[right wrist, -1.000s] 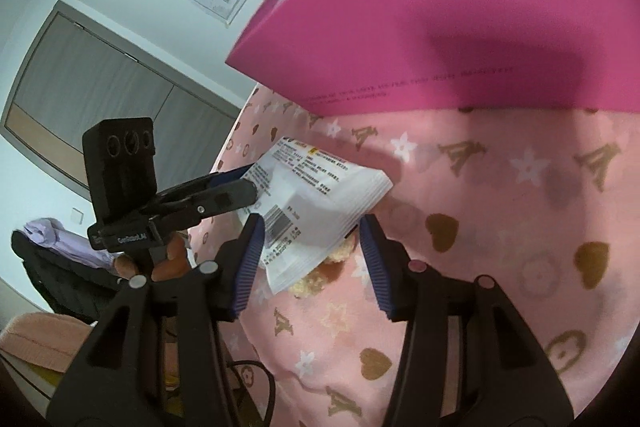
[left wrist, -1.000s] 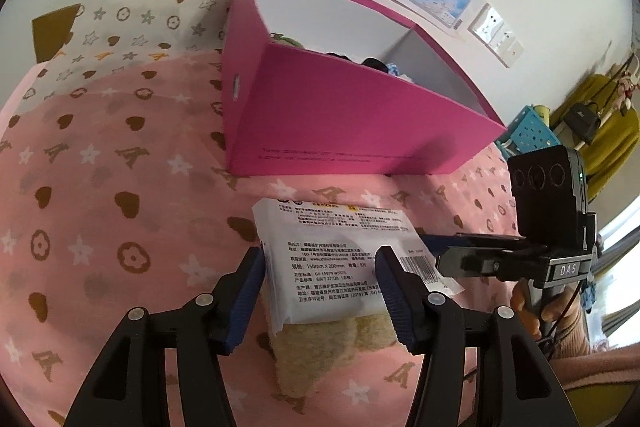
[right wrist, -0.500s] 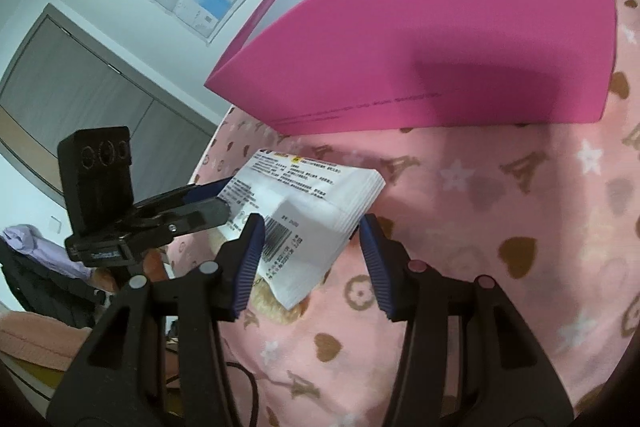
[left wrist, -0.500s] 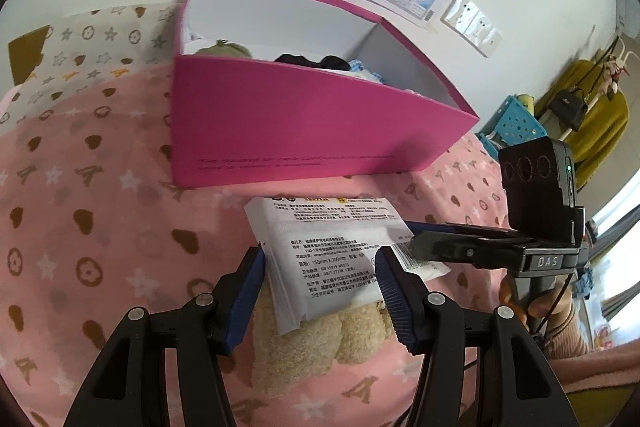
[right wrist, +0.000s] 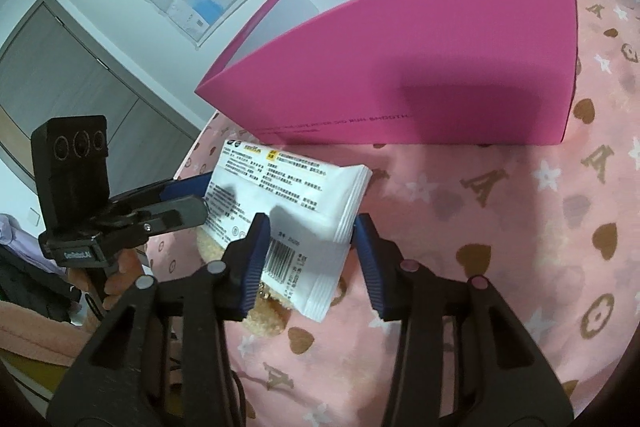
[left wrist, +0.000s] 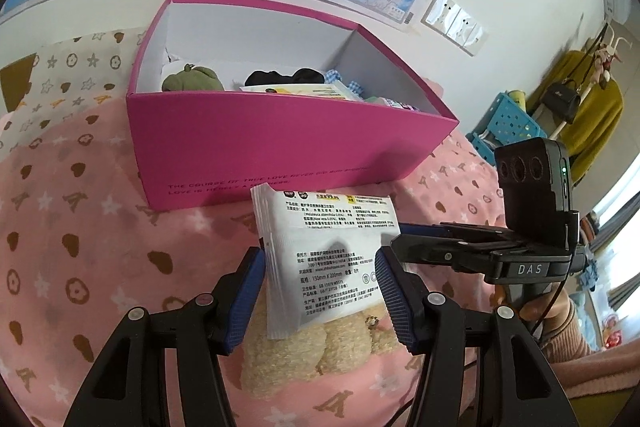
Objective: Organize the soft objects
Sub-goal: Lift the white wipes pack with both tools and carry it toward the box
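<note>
Left wrist view: you hold a white wipes packet between the blue pads of your left gripper, the pads pressed to its two long edges, with the open pink box at twelve o'clock beyond it on the pink patterned blanket. A beige plush toy lies under the packet's near end at six o'clock. Your right gripper comes in from three o'clock, and its jaws are closing with the packet's right end between them.

Right wrist view: the packet sits between the pads of the right gripper; the right pad looks to be touching the packet's edge, while the left pad's contact cannot be told. The left gripper reaches in from nine o'clock and pinches the packet's far end.

To do this step well, let the right jaws finish closing before you lift or release, and keep both hands level so the soft packet does not fold or twist. Carry it over the near wall toward twelve o'clock and aim for the free patch among the green plush, the black cloth and the packets already inside, leaving the beige toy behind for its own trip.
</note>
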Motion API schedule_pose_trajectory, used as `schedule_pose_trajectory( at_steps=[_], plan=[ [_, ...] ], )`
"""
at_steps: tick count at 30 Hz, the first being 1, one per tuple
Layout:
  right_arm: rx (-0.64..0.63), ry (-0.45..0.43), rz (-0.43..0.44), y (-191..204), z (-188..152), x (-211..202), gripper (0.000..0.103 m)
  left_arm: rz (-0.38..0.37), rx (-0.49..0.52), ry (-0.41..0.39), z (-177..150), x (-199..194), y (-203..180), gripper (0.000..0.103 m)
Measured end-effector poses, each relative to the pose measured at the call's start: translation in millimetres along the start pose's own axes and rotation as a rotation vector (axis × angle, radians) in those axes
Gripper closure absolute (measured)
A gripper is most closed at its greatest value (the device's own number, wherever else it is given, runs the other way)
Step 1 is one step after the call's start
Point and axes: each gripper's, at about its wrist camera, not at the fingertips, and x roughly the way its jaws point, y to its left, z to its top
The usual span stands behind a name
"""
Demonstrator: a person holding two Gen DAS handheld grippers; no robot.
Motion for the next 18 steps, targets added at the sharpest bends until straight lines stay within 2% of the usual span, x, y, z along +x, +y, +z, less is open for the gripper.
schedule_pose_trajectory(
  at_steps=[5,18],
  plan=[
    [-0.001,-0.015,-0.001,-0.9,-0.5,-5.7,0.065,0.003,0.004,-0.007,0.6,-0.4,-1.9,0.046],
    [-0.019,-0.057,0.005,3.2,0.9,-23.4,0.068,-0.011,0.022,-0.015,6.4,4.5,-11.2,0.046]
  ],
)
